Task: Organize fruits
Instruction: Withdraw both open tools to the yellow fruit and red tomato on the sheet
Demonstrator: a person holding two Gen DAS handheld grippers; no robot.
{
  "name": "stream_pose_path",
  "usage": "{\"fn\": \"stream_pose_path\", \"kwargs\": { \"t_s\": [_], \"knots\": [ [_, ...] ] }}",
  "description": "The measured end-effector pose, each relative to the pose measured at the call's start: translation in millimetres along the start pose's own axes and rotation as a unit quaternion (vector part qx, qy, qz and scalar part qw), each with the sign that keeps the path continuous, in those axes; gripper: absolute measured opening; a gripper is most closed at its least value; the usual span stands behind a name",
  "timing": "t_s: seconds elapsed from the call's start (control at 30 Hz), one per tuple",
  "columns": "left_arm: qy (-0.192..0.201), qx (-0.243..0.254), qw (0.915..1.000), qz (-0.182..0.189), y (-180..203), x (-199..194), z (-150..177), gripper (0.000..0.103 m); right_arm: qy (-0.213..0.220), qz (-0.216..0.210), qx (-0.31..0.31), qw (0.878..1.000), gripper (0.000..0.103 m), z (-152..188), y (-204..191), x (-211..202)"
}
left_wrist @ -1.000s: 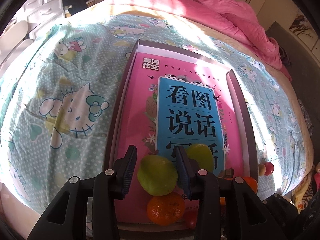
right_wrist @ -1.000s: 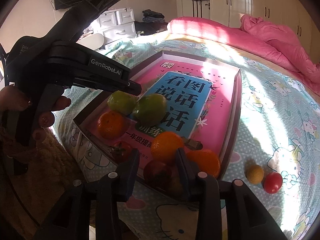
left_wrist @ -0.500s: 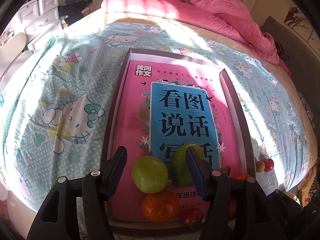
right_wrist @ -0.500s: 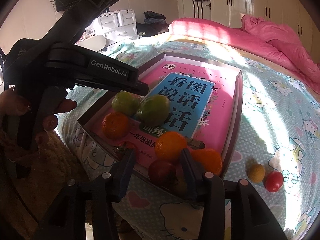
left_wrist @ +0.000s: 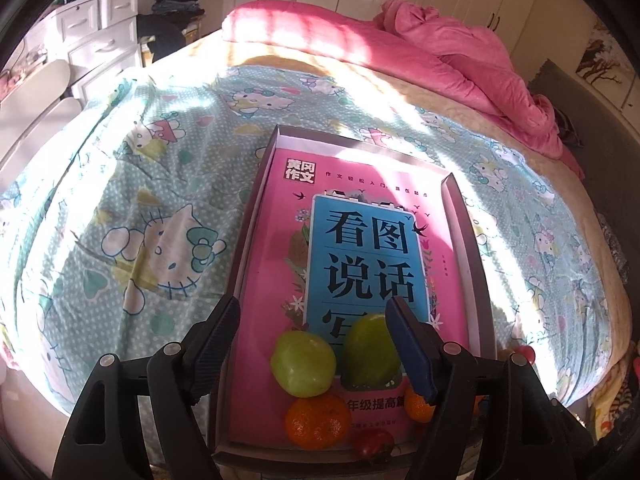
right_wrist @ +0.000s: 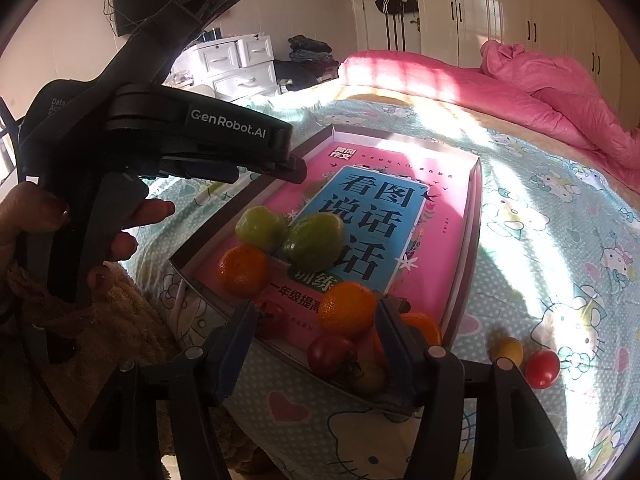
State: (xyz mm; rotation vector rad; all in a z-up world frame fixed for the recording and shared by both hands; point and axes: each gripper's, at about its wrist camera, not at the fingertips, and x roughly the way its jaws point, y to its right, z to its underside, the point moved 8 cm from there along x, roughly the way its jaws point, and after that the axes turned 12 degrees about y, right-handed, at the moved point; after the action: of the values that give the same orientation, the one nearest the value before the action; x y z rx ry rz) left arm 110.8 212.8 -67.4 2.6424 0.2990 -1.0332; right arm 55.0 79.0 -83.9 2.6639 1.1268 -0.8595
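A shallow box tray (left_wrist: 256,184) (right_wrist: 464,280) with a pink book in it lies on the bed. Two green fruits (left_wrist: 303,363) (left_wrist: 372,350) sit side by side at its near end, also seen in the right wrist view (right_wrist: 260,227) (right_wrist: 316,242). Oranges (left_wrist: 318,420) (right_wrist: 244,270) (right_wrist: 348,308) and red tomatoes (left_wrist: 374,442) (right_wrist: 330,354) lie beside them. My left gripper (left_wrist: 314,334) is open and empty above the green fruits. My right gripper (right_wrist: 314,342) is open and empty at the tray's near corner.
A small yellow fruit (right_wrist: 507,351) and a red cherry tomato (right_wrist: 542,368) lie on the Hello Kitty sheet (left_wrist: 140,216) right of the tray. A pink duvet (left_wrist: 440,56) is heaped at the bed's far end. White drawers (left_wrist: 100,36) stand left.
My left gripper has opened wide, let go of the green fruit and pulled back upward. My right gripper has opened wider and drawn back slightly from the tray.
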Motion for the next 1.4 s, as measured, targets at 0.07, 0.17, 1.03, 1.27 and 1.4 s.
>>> {"fn": "stream_pose_path", "kwargs": {
  "t_s": [0.07,0.17,1.03,1.27,1.4],
  "knots": [
    [0.001,-0.001,1.0000,0.000,2,0,-1,0.077,0.004,-0.001,-0.001,1.000,0.063,-2,0,-2],
    [0.008,0.001,1.0000,0.001,6,-3,-3,0.078,0.007,-0.001,0.001,1.000,0.063,-3,1,-4],
    [0.023,0.065,0.9975,0.019,60,-10,-1,0.080,0.069,0.059,0.080,0.993,0.078,-34,73,-49],
    [0.021,0.088,0.9943,0.056,96,-19,8,0.080,0.059,0.096,0.111,0.987,0.078,-25,112,-66],
    [0.020,0.137,0.9881,0.068,122,-24,19,0.080,0.043,0.123,0.120,0.984,0.078,-11,139,-75]
  ]
}}
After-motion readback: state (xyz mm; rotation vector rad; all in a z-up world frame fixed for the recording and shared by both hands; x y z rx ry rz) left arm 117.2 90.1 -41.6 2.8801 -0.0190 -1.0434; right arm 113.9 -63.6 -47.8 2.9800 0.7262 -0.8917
